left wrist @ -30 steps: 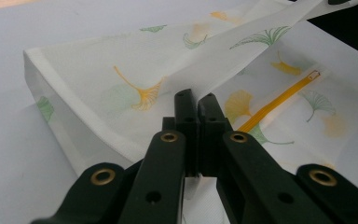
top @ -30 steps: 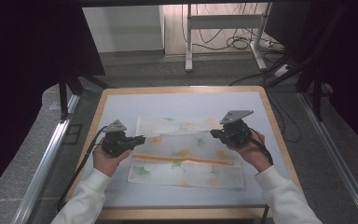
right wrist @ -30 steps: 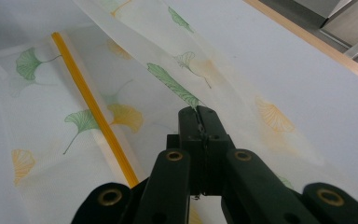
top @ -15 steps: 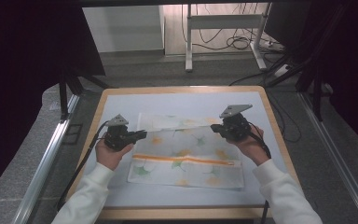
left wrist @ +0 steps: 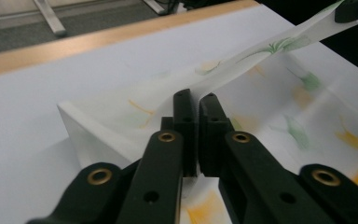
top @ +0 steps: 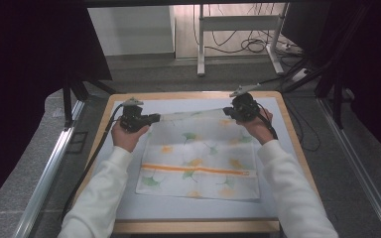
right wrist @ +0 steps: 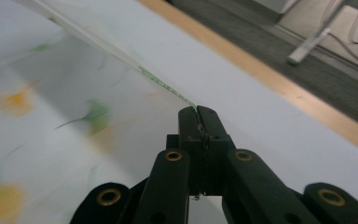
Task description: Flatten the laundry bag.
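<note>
A white cloth (top: 201, 158) printed with green and orange leaves and one orange stripe lies spread on the mat. Its far edge is lifted and pulled taut between my two grippers. My left gripper (top: 155, 118) pinches the far left corner. In the left gripper view its jaws (left wrist: 196, 100) have just been opening a little, and a thin slit shows with the cloth (left wrist: 121, 116) still caught at the tips. My right gripper (top: 227, 113) holds the far right corner. In the right gripper view it (right wrist: 199, 114) is shut tight on the cloth's hem (right wrist: 163, 84).
The cloth rests on a pale mat on a wood-edged table (top: 283, 144). Beyond the far edge stand a metal frame (top: 201, 44) and floor cables (top: 250, 45). Metal rails (top: 49, 173) run along both sides of the table.
Both hands moved away from the person toward the table's far edge, carrying the cloth's edge with them. The cloth has unfolded and now covers more of the mat.
</note>
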A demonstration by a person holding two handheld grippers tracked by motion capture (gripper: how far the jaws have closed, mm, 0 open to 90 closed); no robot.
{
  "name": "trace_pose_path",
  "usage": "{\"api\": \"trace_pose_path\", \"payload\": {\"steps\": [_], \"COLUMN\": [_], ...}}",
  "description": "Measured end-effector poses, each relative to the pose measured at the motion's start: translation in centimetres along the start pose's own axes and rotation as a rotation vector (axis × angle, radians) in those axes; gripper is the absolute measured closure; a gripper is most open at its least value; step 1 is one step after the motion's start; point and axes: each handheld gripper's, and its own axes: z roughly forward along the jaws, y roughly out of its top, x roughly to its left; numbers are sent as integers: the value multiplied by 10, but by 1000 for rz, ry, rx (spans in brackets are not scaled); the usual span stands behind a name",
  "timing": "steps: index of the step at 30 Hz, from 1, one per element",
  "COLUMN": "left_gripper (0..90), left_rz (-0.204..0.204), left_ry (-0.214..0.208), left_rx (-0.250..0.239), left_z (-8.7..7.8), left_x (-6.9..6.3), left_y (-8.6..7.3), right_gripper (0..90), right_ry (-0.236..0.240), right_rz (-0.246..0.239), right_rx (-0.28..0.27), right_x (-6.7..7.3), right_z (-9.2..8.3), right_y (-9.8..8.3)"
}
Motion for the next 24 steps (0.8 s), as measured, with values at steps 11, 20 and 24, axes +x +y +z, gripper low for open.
{"api": "trace_pose_path", "payload": {"steps": [11,20,24], "left_gripper": [295,296,299], "left_rz": [18,78,97], "left_ry": [16,-63,-79], "left_rx": [-32,24,73], "left_z": [-23,-38,-37], "left_x": [-7,-26,-32], "left_y": [3,-35,-53], "right_gripper": [425,412,392], "right_ry": [-150,24,66], "right_rz": [80,49,57], "right_rx": [-99,-75,-41], "right_x": [-11,24,32], "right_z": [-13,-31,-35], "right_y": [7,-28,-51]}}
